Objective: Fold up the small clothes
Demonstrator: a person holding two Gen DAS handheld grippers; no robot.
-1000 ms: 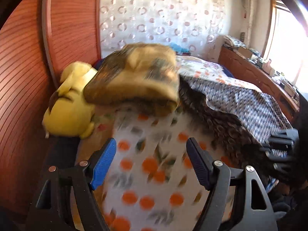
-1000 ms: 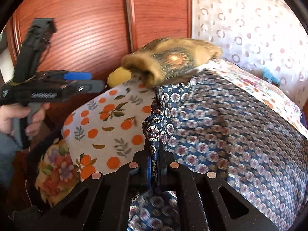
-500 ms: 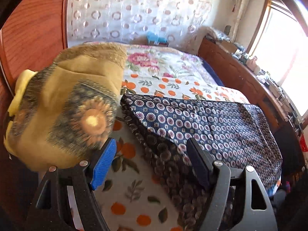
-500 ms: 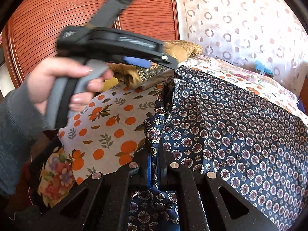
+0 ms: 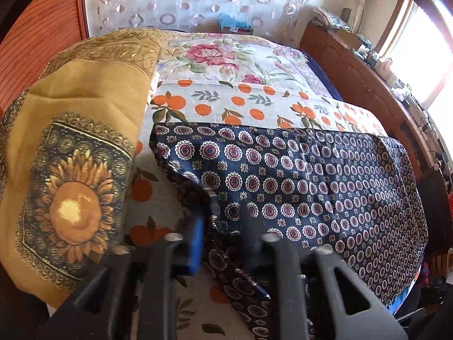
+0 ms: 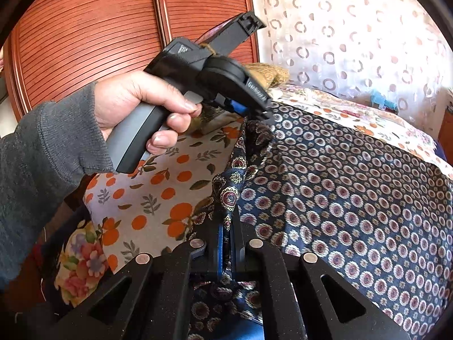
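Left wrist view. A navy cloth (image 5: 297, 175) printed with rows of small round red-and-white medallions lies spread across the bed (image 5: 254, 56), covering most of its near half on top of a white sheet with an orange-fruit print (image 5: 246, 104). Its left edge is lifted and bunched into a dark ridge. The left tongs (image 5: 219, 226), blurred, point steeply down at this ridge; their jaws have just been closing, with the raised edge of the cloth between the blue pad and the dark one, and the fabric appears pinched there. To the left stands a mustard-yellow cushion with a sunflower panel (image 5: 73, 187), beside the cloth but not touching it in this view.

Right wrist view. The same navy cloth (image 6: 354, 192) slopes away to the right, lying smooth over the bed; its near corner is gathered into a narrow upright fold. The right tongs (image 6: 226, 243) are closed on that fold, which runs up from between the two pads. Farther along the same edge the left tongs (image 6: 256, 114) meet the cloth at a small raised peak. A hand (image 6: 136, 104) in a grey knitted sleeve (image 6: 42, 155) wraps the grey handle of the left tongs, fingers curled round the trigger, wrist angled so that the tool tips downward toward the bed.
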